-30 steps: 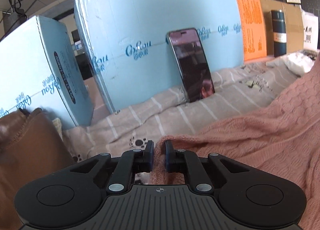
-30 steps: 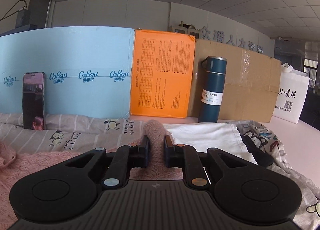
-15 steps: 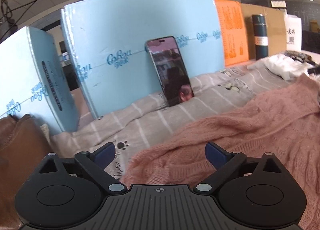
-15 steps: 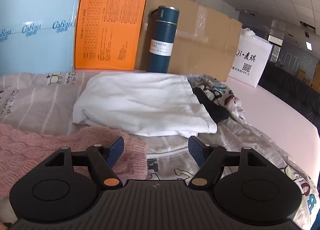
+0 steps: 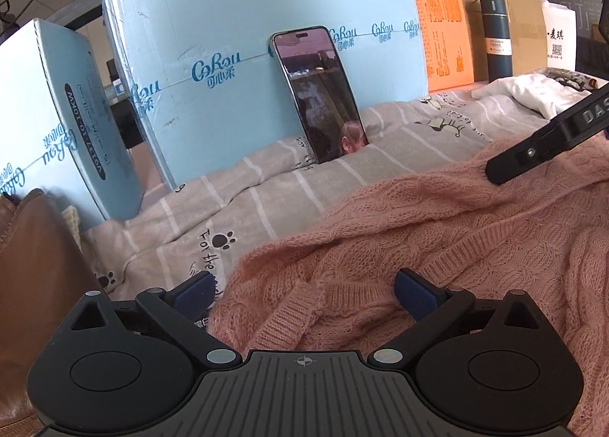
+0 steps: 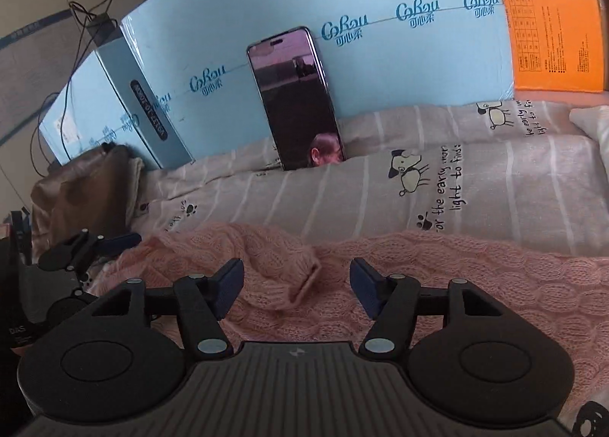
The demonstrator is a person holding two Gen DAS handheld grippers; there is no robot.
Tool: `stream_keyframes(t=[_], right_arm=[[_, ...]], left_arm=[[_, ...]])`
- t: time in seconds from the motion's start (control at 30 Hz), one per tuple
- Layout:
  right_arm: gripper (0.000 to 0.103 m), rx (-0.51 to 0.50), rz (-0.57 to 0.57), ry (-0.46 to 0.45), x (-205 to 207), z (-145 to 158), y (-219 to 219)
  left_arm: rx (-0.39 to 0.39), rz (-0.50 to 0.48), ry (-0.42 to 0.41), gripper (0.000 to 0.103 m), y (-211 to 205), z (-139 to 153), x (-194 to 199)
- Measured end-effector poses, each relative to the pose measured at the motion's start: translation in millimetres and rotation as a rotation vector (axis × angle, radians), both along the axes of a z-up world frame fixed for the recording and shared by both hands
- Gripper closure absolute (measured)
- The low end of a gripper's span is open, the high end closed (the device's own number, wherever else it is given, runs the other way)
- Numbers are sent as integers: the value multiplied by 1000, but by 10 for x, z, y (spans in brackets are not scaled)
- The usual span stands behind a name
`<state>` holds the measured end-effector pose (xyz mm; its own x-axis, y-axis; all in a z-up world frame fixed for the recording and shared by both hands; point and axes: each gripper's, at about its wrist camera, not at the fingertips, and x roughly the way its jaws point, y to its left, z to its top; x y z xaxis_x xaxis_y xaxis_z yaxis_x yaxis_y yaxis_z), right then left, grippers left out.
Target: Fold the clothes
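Both grippers have released the pink knit sweater point(image 5: 437, 247): left gripper point(image 5: 302, 290) now fully spread, empty; right gripper point(image 6: 297, 285), swung over the sleeve cuff point(image 6: 304, 277), is closing for the next fold.

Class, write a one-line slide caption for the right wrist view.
Right gripper, jaws closing, over the pink knit sweater's cuff on a striped sheet; phone leans on blue box.

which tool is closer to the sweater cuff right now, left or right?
Right. The right tool has the folded sleeve cuff between its closing jaws, pads not yet touching. The left tool sits off at the pink sweater's edge.
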<state>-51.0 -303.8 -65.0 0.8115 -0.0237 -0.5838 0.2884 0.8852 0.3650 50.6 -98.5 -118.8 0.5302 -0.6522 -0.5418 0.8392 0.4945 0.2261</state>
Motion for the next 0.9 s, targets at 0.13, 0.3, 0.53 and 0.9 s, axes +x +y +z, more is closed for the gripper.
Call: stream_keyframes(t=[0.13,0.3,0.53,0.9], right_arm=[[90,62,27,-27,-15,-119,-5],[95,125,58,-193,-282,178,-8],[95,31,30,-172,-446,259,96],[53,-115,4,-17,-424,-15,218]], left_arm=[[-12,5,40,0,20,1,60],[-29,10,41,0,45,18,64],[-253,-28,134,0,301,238,128],[-251,159,190,0,353,196,359]])
